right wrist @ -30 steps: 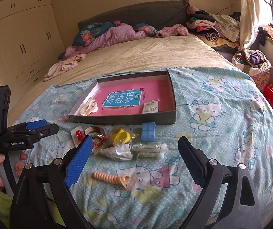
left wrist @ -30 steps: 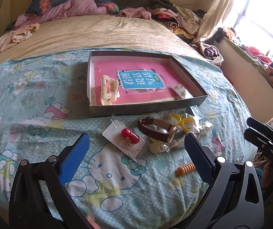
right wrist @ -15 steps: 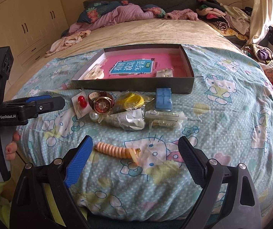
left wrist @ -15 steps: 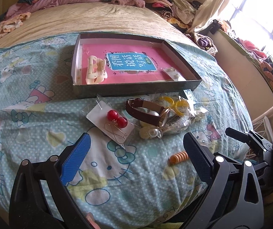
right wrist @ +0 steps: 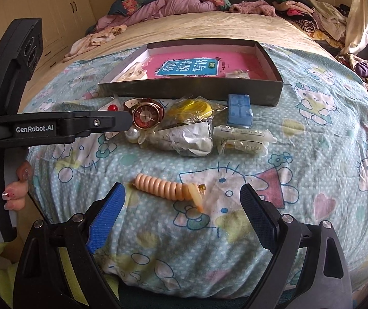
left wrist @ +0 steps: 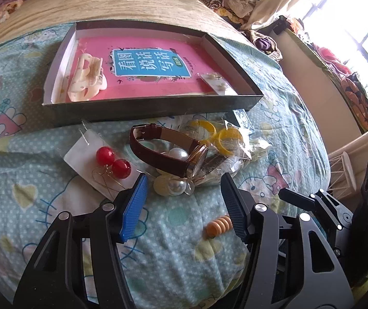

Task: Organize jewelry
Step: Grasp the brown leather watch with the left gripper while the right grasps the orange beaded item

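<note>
Bedspread, blue case right view only

Bare bedspread right of the coiled hair tie; packets and tray wall crowding beyond.

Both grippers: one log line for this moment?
left gripper: closing, nothing between, near brown leather-strap watch | right gripper: open over peach spiral hair tie

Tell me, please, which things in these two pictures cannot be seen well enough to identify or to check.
- Small packet in the tray: both views, too small and glossy to tell its contents.
- White packets: right wrist view, print too small to read.
- Red bead earrings: right wrist view, mostly hidden behind the left gripper, whose jaws are closing on nothing.
- Watch dial: left wrist view, edge-on.
</note>
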Motion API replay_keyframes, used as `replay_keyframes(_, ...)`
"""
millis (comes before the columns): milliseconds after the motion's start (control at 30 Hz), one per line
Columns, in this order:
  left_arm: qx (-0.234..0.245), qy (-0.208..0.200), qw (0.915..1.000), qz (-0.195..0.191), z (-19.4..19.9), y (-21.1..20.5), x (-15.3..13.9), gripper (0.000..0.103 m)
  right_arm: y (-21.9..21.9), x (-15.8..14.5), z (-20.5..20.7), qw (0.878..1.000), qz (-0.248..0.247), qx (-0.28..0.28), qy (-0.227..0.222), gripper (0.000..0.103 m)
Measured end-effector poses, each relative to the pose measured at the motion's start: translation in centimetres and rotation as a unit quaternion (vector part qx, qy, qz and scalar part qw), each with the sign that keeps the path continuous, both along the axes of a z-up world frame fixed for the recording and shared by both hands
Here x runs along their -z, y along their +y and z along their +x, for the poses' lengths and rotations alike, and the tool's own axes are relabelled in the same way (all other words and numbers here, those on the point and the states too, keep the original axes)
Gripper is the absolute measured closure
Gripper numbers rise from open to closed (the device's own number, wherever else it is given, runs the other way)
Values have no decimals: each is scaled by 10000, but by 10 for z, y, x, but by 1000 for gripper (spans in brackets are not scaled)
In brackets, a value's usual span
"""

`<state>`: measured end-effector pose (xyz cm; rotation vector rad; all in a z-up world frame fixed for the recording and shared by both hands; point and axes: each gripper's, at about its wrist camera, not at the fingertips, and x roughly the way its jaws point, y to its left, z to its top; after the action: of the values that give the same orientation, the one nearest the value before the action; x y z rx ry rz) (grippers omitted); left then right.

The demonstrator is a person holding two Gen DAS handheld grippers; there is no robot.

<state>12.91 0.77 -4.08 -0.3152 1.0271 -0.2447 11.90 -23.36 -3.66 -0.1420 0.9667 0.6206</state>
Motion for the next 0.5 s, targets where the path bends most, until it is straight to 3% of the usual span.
replay_keyframes(200, -96, 47, 9997, -214, 12, 0, 9, 53, 7, 10, 1, 9999, -61, -34, 114, 13)
replay_keyframes(333, -161, -1, 9993, -336, 20, 1, 12, 62, 10, 14, 1, 9998, -79, -75, 156, 13)
replay_keyframes(500, -244, -68, 9984, -501, 25, 5, 15, 63, 8, 16, 3, 9998, -44, -43, 198, 13)
